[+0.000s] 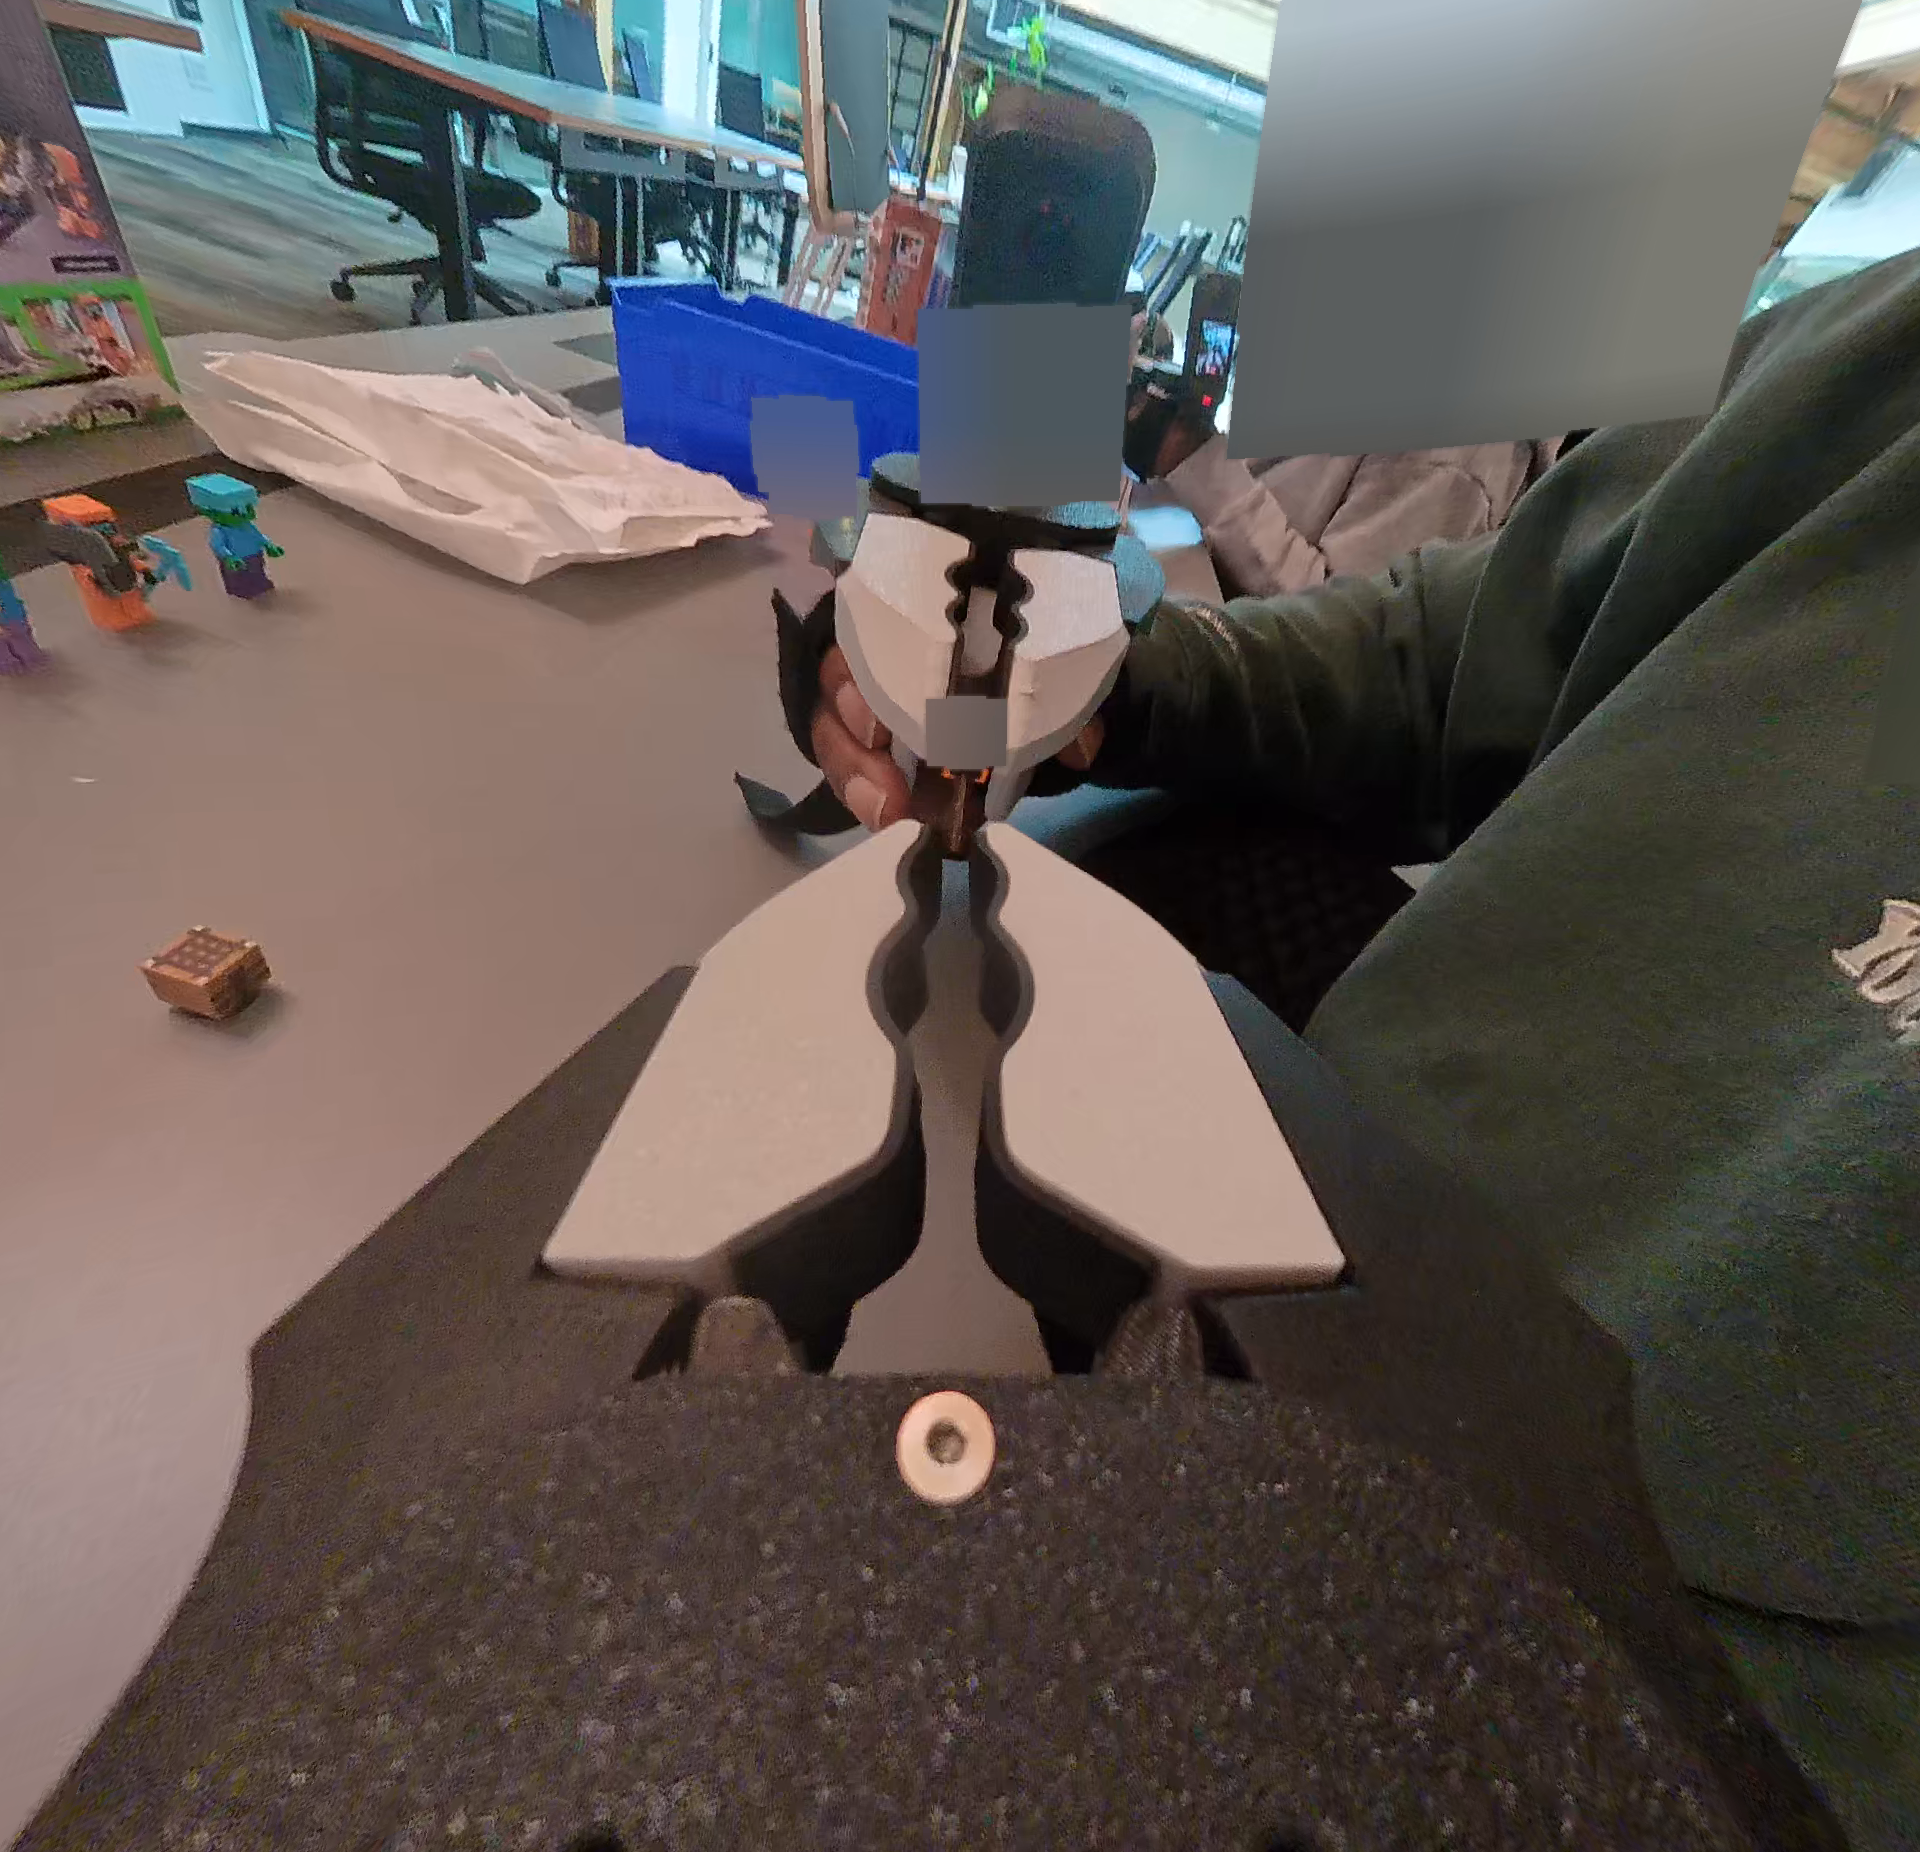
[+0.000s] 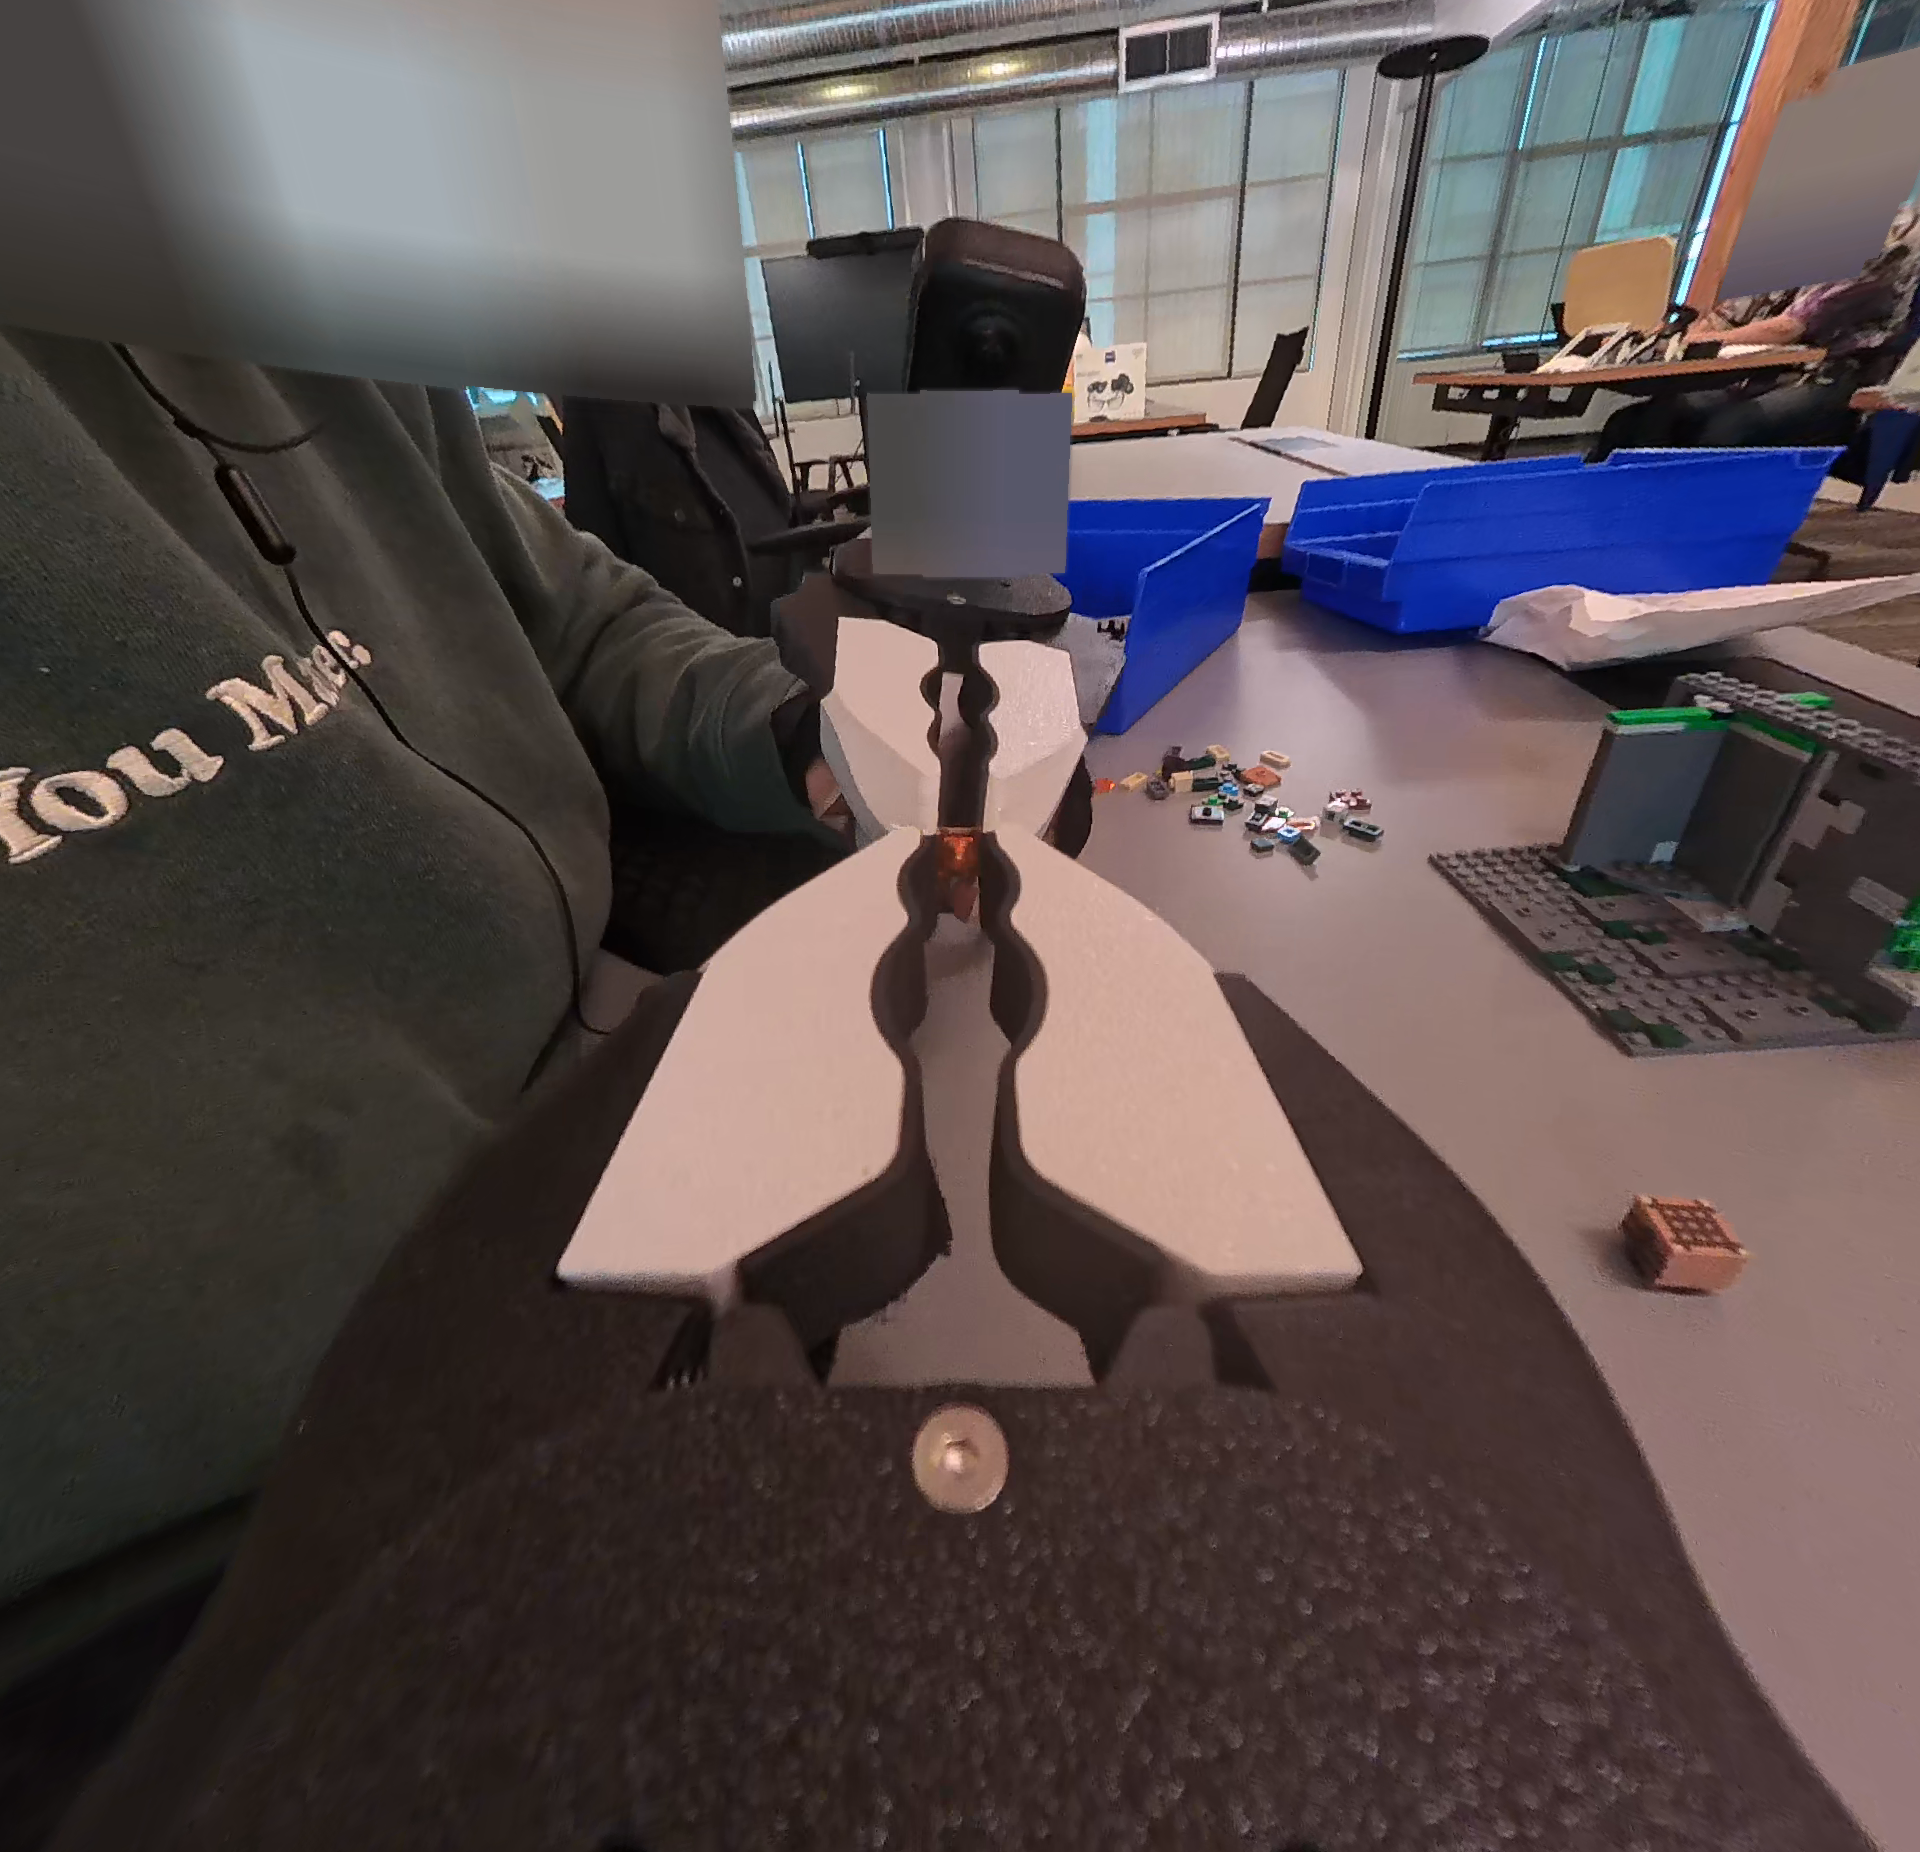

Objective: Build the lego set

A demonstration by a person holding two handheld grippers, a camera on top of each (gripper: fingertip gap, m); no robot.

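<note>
Two tongs meet tip to tip in mid-air above the table, the left tongs (image 1: 954, 852) and right tongs (image 2: 956, 872) both clamped on one small brown-orange piece (image 2: 954, 867), likely to press parts together, with the grey build (image 2: 1704, 909) off to the right tongs' right.
</note>
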